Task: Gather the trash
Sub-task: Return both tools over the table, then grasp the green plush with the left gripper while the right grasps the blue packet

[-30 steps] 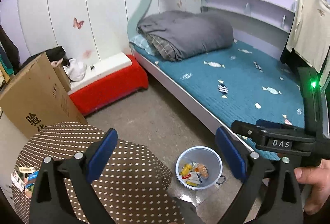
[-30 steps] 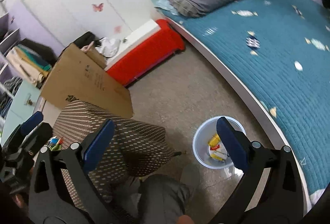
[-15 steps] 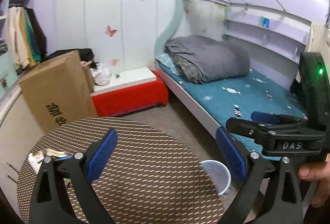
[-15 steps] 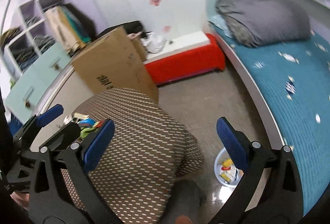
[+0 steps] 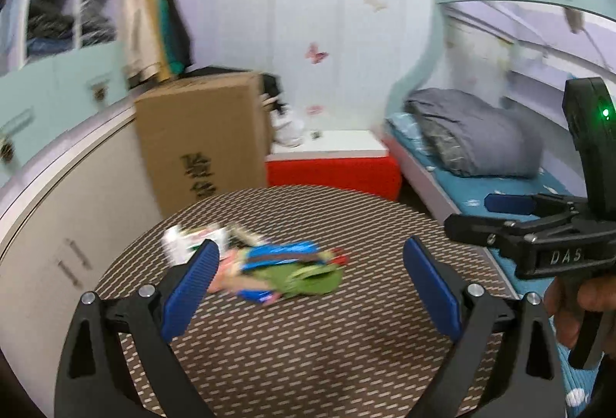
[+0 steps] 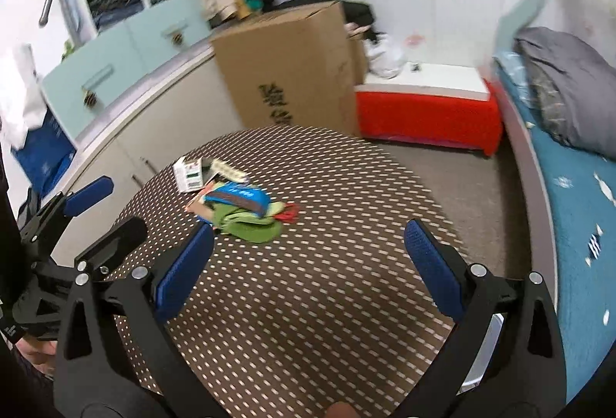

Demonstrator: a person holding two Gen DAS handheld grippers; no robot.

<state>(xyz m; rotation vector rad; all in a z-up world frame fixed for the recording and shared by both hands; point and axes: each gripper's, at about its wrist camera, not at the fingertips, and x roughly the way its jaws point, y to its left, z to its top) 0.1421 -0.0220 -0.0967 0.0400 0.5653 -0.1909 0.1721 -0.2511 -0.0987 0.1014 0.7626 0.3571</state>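
While both the left gripper [image 5: 311,277] and right gripper [image 6: 308,266] hover jaws apart and empty, a colourful heap of crumpled wrappers [image 6: 238,210] sits on the round brown dotted worktop [image 6: 327,302].

One round table [image 6: 346,264]; on it one trash pile: one white carton [image 6: 188,174], one blue wrapper [image 6: 238,198], one green wrapper [image 6: 250,225]; behind table one cardboard box [image 6: 292,67], one red bench [image 6: 427,110]; two grippers
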